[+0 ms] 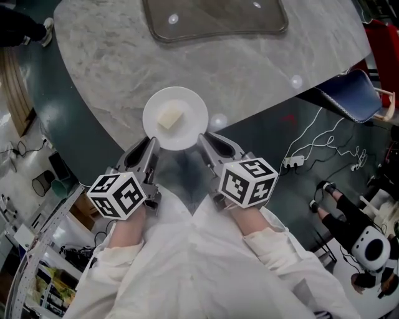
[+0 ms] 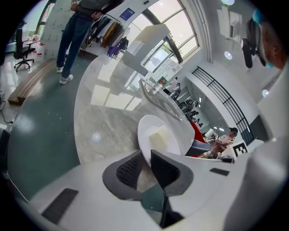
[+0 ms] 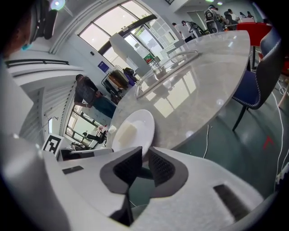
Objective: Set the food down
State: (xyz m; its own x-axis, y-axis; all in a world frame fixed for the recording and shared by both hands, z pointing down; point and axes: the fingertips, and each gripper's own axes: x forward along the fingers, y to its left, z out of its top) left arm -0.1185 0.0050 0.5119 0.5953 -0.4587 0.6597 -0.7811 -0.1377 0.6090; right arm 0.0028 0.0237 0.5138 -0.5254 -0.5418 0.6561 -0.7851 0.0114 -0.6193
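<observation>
A round white plate carries a pale cream block of food and sits over the near edge of the grey marble table. Whether it rests on the table or hangs just above it is not clear. My left gripper is shut on the plate's near-left rim, and my right gripper on its near-right rim. In the left gripper view the plate and the food rise from between the jaws of the left gripper. The right gripper view shows the plate, the food and the right gripper pinching the rim.
A dark glass tray lies at the table's far side. A blue chair stands to the right, with white cables on the dark floor. A person stands far off beyond the table.
</observation>
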